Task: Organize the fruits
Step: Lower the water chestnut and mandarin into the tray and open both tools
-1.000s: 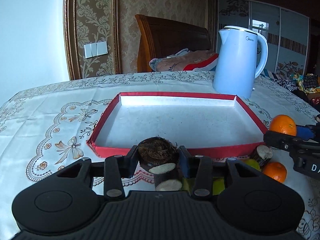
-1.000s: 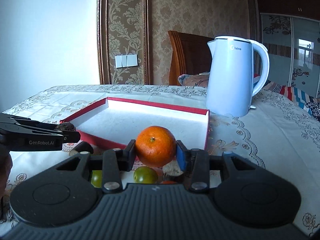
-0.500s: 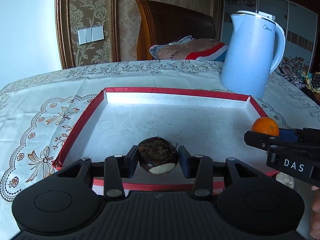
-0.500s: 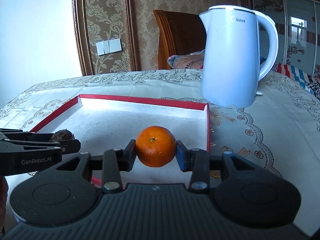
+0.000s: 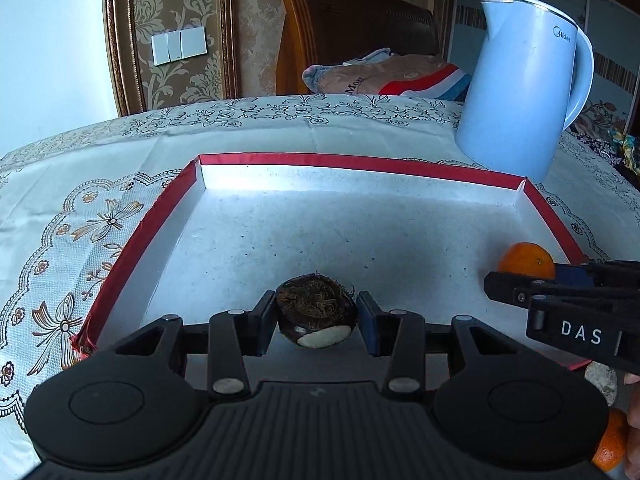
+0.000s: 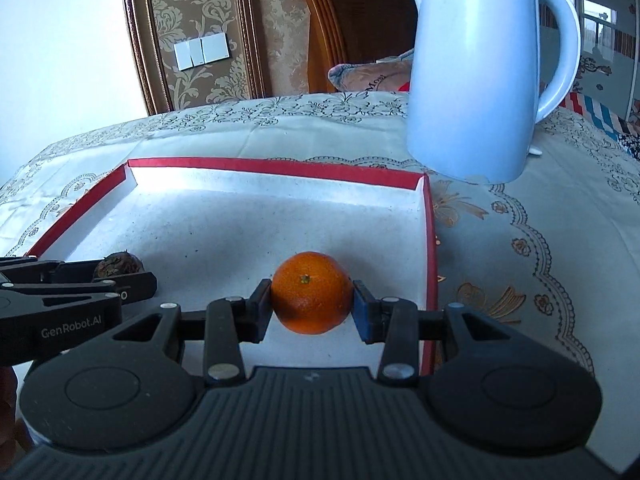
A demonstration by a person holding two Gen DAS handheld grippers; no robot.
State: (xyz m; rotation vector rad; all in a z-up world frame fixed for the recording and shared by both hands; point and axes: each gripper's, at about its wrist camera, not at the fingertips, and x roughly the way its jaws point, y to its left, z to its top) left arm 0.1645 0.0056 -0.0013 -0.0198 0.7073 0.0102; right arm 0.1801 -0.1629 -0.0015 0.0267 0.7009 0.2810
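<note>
Since a second ago we have carried both grippers forward from the tray's near edge, so that each now hangs over the pale floor of the red-rimmed tray [image 5: 136, 236] rather than over the loose fruit on the tablecloth. Our left gripper [image 5: 317, 320] is clamped on a water chestnut [image 5: 316, 308], a squat dark brown bulb with a rough, fibrous top and a pale cream patch where its skin is cut away low on the near side; it sits over the tray's near middle. Our right gripper [image 6: 312, 300] is clamped on a tangerine [image 6: 310, 298], round, bright orange and finely pitted, its small green stem scar facing the camera, over the tray's near right part beside the right rim. A pale blue kettle [image 6: 472, 72] stands on the patterned tablecloth [image 5: 80, 208] just beyond the tray's far right corner.
</note>
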